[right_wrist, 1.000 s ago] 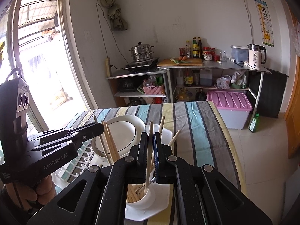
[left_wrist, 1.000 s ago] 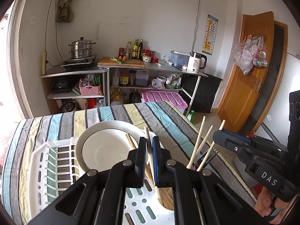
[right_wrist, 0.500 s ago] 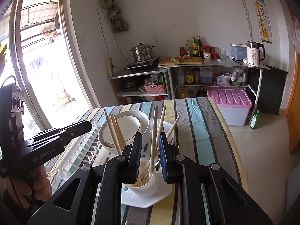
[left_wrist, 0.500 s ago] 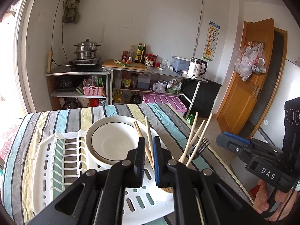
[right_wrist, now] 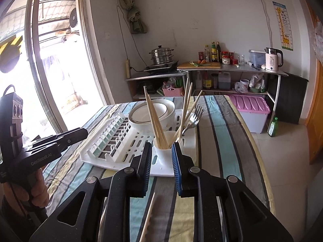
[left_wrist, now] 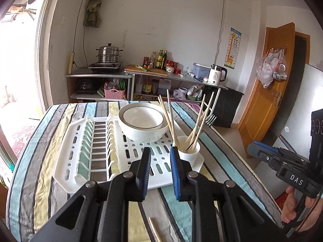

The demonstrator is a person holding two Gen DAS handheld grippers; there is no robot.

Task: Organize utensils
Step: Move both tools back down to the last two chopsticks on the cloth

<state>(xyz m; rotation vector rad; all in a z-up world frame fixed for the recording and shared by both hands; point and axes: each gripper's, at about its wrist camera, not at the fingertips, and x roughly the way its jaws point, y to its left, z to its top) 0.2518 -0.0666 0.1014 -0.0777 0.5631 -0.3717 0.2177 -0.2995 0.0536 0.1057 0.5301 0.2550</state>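
Our left gripper (left_wrist: pixel 160 157) and right gripper (right_wrist: pixel 161 152) both hang over the striped counter (left_wrist: pixel 220 147) just short of the white drying rack (left_wrist: pixel 66 141), each with its jaws opening through a narrow gap and nothing between them. The chopsticks (right_wrist: pixel 155 121) and a fork (right_wrist: pixel 193 117) stand tilted in the white cup (right_wrist: pixel 164 149) at the rack's near corner, beside the stacked bowls (left_wrist: pixel 142 123). One more chopstick (right_wrist: pixel 148 217) lies on the cloth below us.

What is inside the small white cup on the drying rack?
The small white cup holds several wooden chopsticks and a metal fork, all leaning. Their lower ends are hidden by the cup's wall.
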